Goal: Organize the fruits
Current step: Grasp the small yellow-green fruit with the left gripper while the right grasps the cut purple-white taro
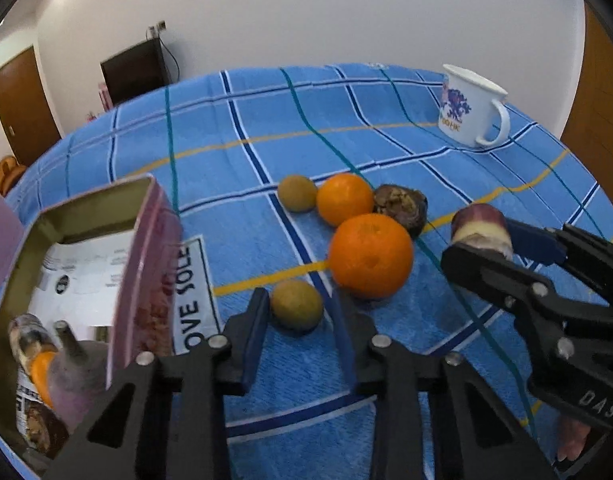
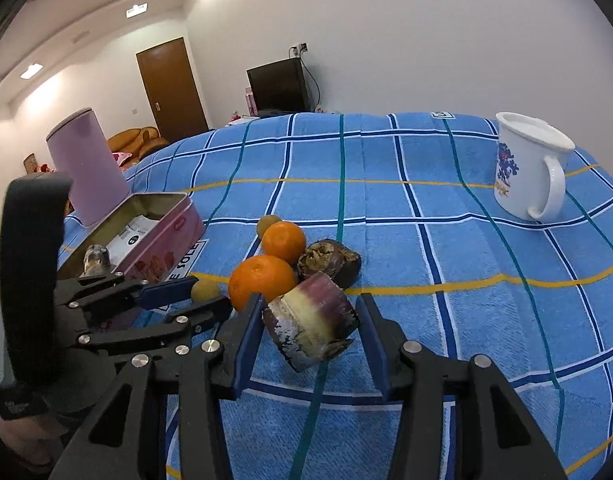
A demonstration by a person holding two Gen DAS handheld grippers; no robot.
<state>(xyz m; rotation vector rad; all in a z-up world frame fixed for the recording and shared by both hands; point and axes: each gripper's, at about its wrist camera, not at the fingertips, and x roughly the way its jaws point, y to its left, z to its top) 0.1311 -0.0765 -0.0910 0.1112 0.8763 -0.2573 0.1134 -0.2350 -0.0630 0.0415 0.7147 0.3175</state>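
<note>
Shows the left gripper (image 1: 300,298) spread wide, astride a small fruit (image 1: 296,306) on the cloth (image 1: 266,120), not yet pinching it. Shows the right gripper (image 2: 310,300) wide too, bracketing a cane chunk (image 2: 312,320) lying tilted on the cloth, one pad just beside or touching its side, with no sure clamp. Leaves the rest in a tight cluster on the cloth: a near orange (image 1: 370,256), a far orange (image 1: 344,198), a dark lump (image 1: 400,204) and a second small fruit (image 1: 296,192) behind. Puts the tin (image 1: 146,280) open at the left, just beside the left gripper, already holding a few pieces.

Judging from here:

- Could squirt the small fruit out of the pads through an off-centre closing, given its round, smooth look, and send it rolling towards the near orange.
- Could nudge that orange with the outer finger, close beside it, and so disturb the whole touching cluster.
- Could twist the chunk loose by clamping on its slanted cut faces; better to square up on the straighter sides first.
- Could knock the two grippers together, working near each other and probably bound for the same tin.
- Could catch the tin's tall wall on a low carry and shove or tip it; calls for lifting clear before crossing
</note>
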